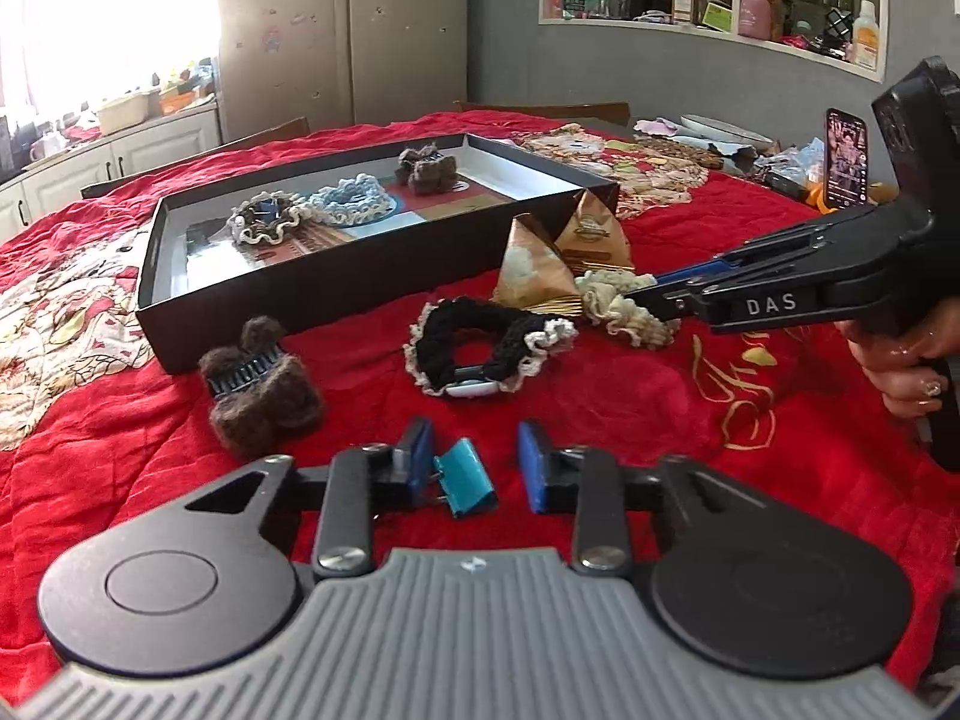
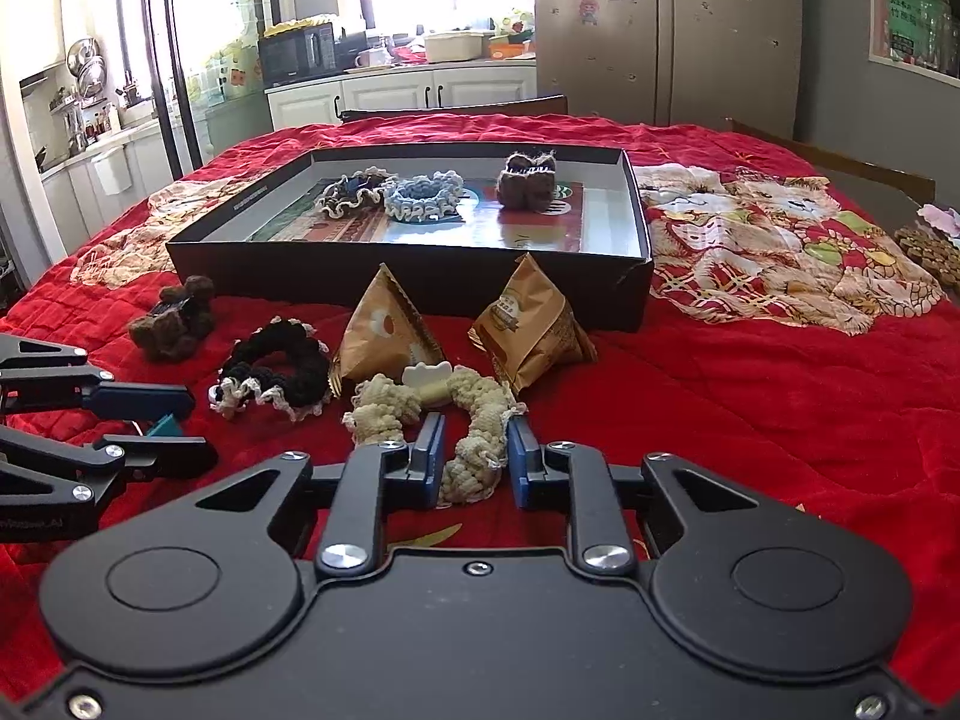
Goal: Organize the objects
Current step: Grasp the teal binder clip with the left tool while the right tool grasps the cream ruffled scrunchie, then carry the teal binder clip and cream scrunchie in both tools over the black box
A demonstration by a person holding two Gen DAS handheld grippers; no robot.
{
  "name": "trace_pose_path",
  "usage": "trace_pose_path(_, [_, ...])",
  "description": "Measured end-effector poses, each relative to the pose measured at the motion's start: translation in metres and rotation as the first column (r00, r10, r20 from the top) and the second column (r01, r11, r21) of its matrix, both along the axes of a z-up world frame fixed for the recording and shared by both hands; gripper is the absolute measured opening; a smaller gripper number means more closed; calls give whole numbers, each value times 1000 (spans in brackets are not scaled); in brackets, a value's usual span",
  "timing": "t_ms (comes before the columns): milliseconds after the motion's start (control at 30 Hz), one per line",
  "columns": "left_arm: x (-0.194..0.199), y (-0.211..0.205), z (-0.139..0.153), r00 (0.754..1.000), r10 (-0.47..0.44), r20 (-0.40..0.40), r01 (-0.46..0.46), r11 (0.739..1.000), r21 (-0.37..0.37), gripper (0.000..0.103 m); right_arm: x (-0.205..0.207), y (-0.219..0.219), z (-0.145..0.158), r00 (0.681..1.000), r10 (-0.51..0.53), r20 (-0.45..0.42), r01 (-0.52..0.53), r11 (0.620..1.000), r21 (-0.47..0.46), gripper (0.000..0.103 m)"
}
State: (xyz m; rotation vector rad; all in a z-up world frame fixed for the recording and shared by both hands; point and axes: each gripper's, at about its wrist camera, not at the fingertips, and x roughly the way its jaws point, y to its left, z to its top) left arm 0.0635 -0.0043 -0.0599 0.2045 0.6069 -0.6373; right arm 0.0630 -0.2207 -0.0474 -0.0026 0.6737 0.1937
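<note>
My left gripper [image 1: 475, 450] hovers low over the red quilt, open, with a teal binder clip [image 1: 465, 483] between its blue pads; the clip leans at the left pad and a gap shows at the right pad. In the right wrist view my right gripper [image 2: 477, 426] is shut on a cream knitted scrunchie [image 2: 384, 405], both pads against its strand. The left gripper [image 2: 198, 427] appears there at the left edge. A black scrunchie [image 1: 480, 342] and a brown fuzzy hair clip [image 1: 258, 390] lie on the quilt. Behind them, the shallow black box [image 1: 360, 276] holds two scrunchies and a brown clip.
Two brown triangular snack packets [image 2: 387, 330] [image 2: 528, 330] stand in front of the box. A phone [image 1: 846, 162] is propped at the far right among clutter. A hand [image 1: 912, 366] grips the right gripper's handle. Wooden chair backs rise behind the table.
</note>
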Motion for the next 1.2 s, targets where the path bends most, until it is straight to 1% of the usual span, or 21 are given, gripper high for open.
trace_pose_path(167, [-1,-2,1,1000,-11,3,11,1000,1,25,-1,0,0,1000,3,2,-3,1000,-3,21])
trace_pose_path(233, [-2,-2,1,1000,-12,3,12,1000,0,20,-2,0,0,1000,4,4,-4,1000,-4,21])
trace_pose_path(300, [-2,-3,1,1000,-12,5,12,1000,2,19,-2,0,0,1000,6,5,-6,1000,-4,21])
trace_pose_path(633, [-3,-3,1,1000,-14,10,14,1000,4,18,-5,1,0,1000,13,8,-13,1000,-8,21])
trace_pose_path(800, [-8,-6,2,999,-26,43,24,999,40,19,-5,1,0,1000,15,8,-15,1000,-8,21])
trace_pose_path(933, [-10,-6,1,998,-28,50,26,998,50,18,-5,1,0,1000,15,9,-15,1000,-10,21])
trace_pose_path(1200, [-12,-5,4,998,-21,65,18,999,43,18,-7,1,1,1000,18,12,-18,1000,-12,19])
